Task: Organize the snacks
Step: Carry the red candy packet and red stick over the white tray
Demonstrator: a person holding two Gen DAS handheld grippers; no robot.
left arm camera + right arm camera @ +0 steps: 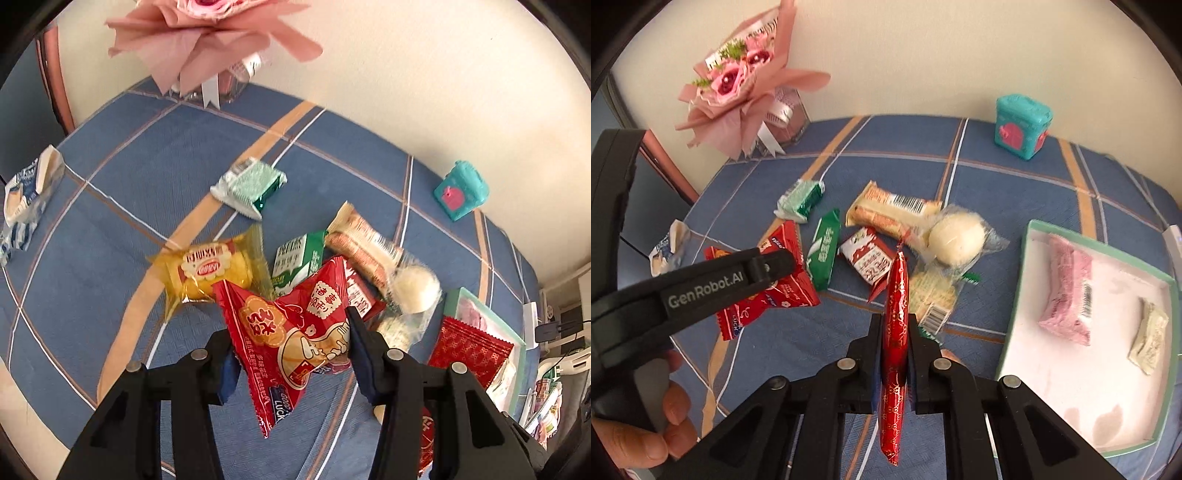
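Far left on your blue checked surface (1015, 192), a blue-and-white packet (666, 249) lies crumpled, its print too blurred to read. Behind it stands a pink paper bouquet (738, 81); the clear holder under it is half hidden by the wrapping.

Your left claw (291, 350) pinches a red cartoon snack bag (291, 332) between its pads, and the bag hangs off the surface, its lower corner drooping towards you. In the right wrist view this claw crosses in from the left, with your fingers (670, 417) wrapped round its grip; the claw arm covers most of the bag there. A yellow cake packet (210, 271) lies just past the bag, partly behind it.

In the middle sits the loose heap: a pale green wafer pack (799, 201), a dark green packet (825, 254), a small red-and-white packet (868, 258), a long biscuit bar (890, 210), a white bun in clear film (955, 238), and a cracker pack (931, 291) whose near end is cut off by the claw.

Your right claw (895, 332) is pressed together on a flat red patterned sachet (895, 350), held edge-on and clear of the surface.

A teal toy box (1021, 125) stands by the wall. At right, the open green-rimmed box (1108, 254) holds a pink packet (1067, 291) and a small pale packet (1148, 341); its far corner runs out of view.
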